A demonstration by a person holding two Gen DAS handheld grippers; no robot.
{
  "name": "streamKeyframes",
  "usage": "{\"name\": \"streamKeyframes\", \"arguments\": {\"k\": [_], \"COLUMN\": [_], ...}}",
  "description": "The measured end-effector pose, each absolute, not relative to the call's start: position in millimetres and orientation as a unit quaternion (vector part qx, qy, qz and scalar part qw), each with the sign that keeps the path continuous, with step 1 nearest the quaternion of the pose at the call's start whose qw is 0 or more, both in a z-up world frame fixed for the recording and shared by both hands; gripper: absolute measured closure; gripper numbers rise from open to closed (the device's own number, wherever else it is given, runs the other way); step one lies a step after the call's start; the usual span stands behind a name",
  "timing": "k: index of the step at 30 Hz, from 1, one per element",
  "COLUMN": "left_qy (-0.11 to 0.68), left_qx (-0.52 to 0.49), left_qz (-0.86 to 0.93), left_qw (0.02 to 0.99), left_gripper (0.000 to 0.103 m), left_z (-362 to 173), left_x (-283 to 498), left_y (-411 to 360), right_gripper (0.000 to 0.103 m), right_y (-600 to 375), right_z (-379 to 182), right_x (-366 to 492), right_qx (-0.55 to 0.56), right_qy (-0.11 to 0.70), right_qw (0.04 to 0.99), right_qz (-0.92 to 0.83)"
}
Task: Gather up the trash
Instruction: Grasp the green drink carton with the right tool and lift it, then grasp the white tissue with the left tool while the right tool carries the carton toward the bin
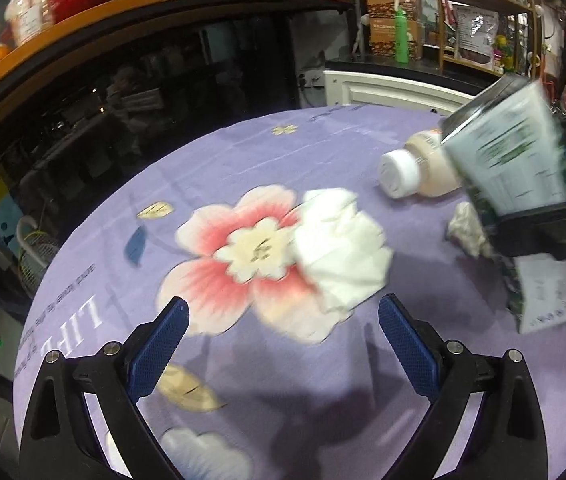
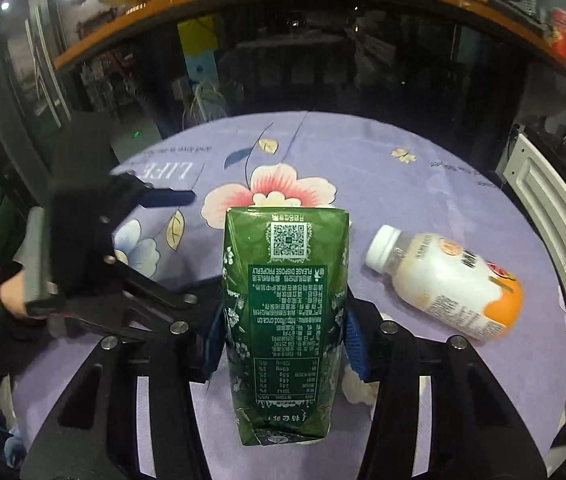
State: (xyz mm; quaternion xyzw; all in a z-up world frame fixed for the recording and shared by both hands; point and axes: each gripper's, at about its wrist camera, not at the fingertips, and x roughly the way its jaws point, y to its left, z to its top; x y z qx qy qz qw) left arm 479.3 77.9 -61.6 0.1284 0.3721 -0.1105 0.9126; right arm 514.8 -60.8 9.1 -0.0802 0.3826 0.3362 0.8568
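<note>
My right gripper (image 2: 281,340) is shut on a green drink carton (image 2: 285,312) and holds it above the table; the carton also shows in the left wrist view (image 1: 511,168). My left gripper (image 1: 283,320) is open and empty, just short of a crumpled white tissue (image 1: 341,248) on the purple floral tablecloth (image 1: 243,380). A white-capped bottle with an orange label (image 2: 447,284) lies on its side to the right of the carton; it also shows in the left wrist view (image 1: 415,168). A smaller crumpled paper (image 1: 467,228) lies beside the right gripper.
The tablecloth (image 2: 423,184) covers a round table. A dark glass cabinet with an orange wooden top (image 1: 163,4) stands behind it. A white panel (image 2: 551,216) runs along the table's right side. Shelves with goods (image 1: 471,20) stand at the back right.
</note>
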Motion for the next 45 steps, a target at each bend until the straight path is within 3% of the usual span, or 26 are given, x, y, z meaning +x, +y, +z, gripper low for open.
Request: {"name": "streamKeyframes", "arguments": {"k": [4, 10, 15, 18, 25, 45], "left_qy": [0.38, 0.414, 0.421, 0.413, 0.398, 0.322], "left_qx": [0.137, 0.128, 0.105, 0.117, 0.099, 0.048], "left_qz": [-0.124, -0.106, -0.086, -0.071, -0.074, -0.158], "left_qw": [0.906, 0.895, 0.897, 0.9, 0.909, 0.932], "left_gripper": [0.009, 0.032, 0.066, 0.081, 0.085, 0.085], "left_z": [-66.3, -83.0, -81.8, -82.0, -67.9, -17.8], "left_x": [493.8, 522.9, 529.8, 520.5, 485.2, 265.8], "left_y": [51.0, 33.9, 34.5, 34.4, 42.9, -15.4], "right_gripper": [0.053, 0.053, 0.053, 0.053, 0.053, 0.053], "right_y": [-77.7, -97.3, -116.2, -123.9, -137.0, -231.3], "right_z": [16.1, 20.0, 21.6, 22.9, 20.7, -14.4], "right_x": [500.3, 479.1, 471.8, 464.7, 434.7, 274.9], "right_qx": [-0.059, -0.049, -0.033, -0.025, -0.006, 0.053], "right_qy": [0.371, 0.357, 0.347, 0.339, 0.334, 0.338], "right_qw": [0.863, 0.87, 0.879, 0.885, 0.889, 0.908], "right_qz": [0.337, 0.337, 0.326, 0.319, 0.313, 0.242]}}
